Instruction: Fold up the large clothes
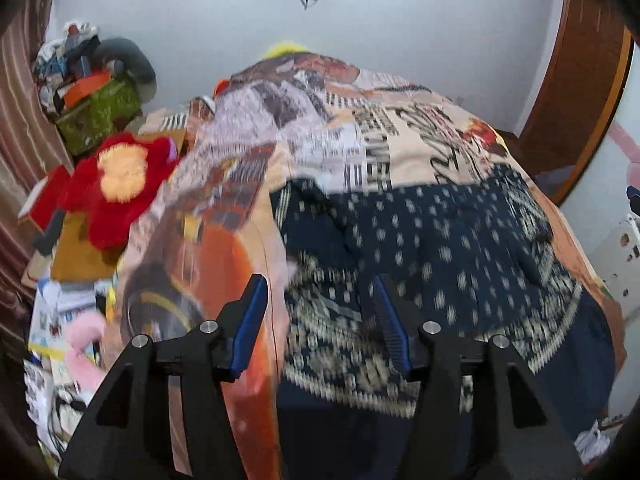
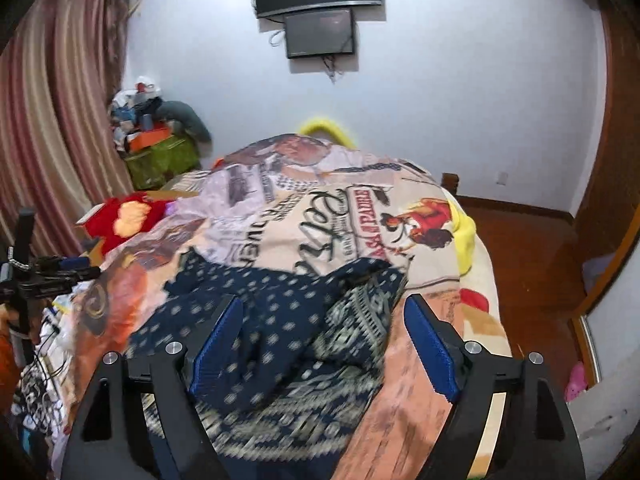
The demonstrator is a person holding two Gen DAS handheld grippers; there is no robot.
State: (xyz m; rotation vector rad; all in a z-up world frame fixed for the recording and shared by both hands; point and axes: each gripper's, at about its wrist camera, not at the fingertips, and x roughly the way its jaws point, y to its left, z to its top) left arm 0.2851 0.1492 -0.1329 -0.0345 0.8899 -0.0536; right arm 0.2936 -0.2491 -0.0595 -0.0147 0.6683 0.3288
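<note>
The dark blue patterned garment [image 2: 280,320] is seen lying rumpled on the bed [image 2: 420,216], toward the near edge, on top of a printed bedspread [image 1: 400,140]; its pale-bordered hem [image 1: 352,364] is spread at the near side. It is judged to be only loosely bunched, not squared, so any next fold may be set crooked if the creases are not first smoothed.

The left hand-held gripper [image 1: 320,320] is held above the cloth with its jaws apart and nothing between them; the right hand-held gripper [image 2: 324,344] is likewise spread wide and empty. A single layer could be missed, or the bedspread pinched with it, if the pads are closed blindly into the heap.

A red plush toy [image 1: 116,188] lies at about nine o'clock of the garment, and a swung sleeve could be snagged there.
</note>
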